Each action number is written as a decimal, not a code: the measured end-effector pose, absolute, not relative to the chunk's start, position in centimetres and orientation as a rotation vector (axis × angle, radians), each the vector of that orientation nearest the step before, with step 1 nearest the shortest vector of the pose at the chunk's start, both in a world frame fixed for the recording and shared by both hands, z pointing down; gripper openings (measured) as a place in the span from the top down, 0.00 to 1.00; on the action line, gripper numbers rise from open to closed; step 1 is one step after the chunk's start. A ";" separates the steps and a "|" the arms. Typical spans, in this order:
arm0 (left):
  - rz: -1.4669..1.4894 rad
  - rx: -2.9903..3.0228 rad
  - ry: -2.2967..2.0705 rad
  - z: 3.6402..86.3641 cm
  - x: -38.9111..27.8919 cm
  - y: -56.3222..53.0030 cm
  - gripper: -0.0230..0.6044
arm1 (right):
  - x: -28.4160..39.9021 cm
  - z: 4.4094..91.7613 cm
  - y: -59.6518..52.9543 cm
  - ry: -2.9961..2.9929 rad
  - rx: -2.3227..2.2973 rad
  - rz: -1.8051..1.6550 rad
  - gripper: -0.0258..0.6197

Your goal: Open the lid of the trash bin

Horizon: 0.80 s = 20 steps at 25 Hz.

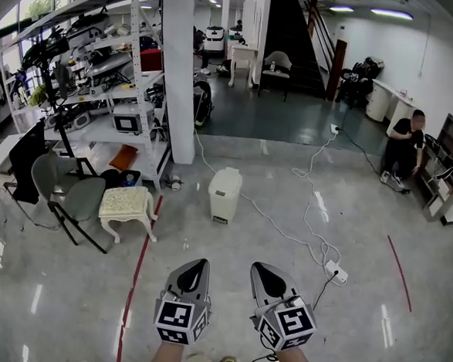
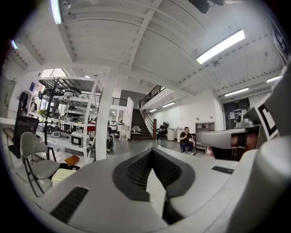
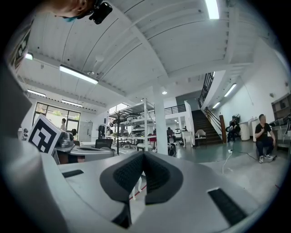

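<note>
The white trash bin [image 1: 224,193] stands on the grey floor in the middle of the head view, lid down, just right of the pillar. Both grippers are held low at the bottom of that view, well short of the bin and apart from it. My left gripper [image 1: 196,267] points toward the bin with its jaws together and nothing between them. My right gripper [image 1: 264,271] is beside it, also shut and empty. In the left gripper view the left gripper [image 2: 151,152] hides the bin. The right gripper [image 3: 143,154] likewise blocks the bin in the right gripper view.
A white pillar [image 1: 178,72] and loaded shelving [image 1: 102,75] stand at the left. A grey chair [image 1: 67,196] and a small cushioned stool [image 1: 128,206] sit left of the bin. A white cable runs to a power strip [image 1: 334,273]. A person [image 1: 405,146] sits far right.
</note>
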<state>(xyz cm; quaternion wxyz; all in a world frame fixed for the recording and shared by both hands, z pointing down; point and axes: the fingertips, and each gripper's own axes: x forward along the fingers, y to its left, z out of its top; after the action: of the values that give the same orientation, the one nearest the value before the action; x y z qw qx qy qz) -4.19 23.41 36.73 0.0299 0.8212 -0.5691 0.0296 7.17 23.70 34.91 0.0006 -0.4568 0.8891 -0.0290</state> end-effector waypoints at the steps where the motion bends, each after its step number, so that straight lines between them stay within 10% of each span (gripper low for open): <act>1: 0.090 2.527 -1.759 36.8 -4.0 23.4 0.97 | 7.5 34.9 23.7 2.791 -1.431 -0.091 0.91; 20: 0.082 2.547 -1.744 37.0 -3.2 19.1 0.97 | 8.1 36.5 19.0 2.789 -1.436 -0.123 0.91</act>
<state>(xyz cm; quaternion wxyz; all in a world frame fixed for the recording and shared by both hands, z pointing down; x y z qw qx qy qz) -3.18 19.11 37.03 0.0267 0.8246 -0.5645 0.0264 8.10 18.96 36.48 0.0010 -0.4573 0.8885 -0.0392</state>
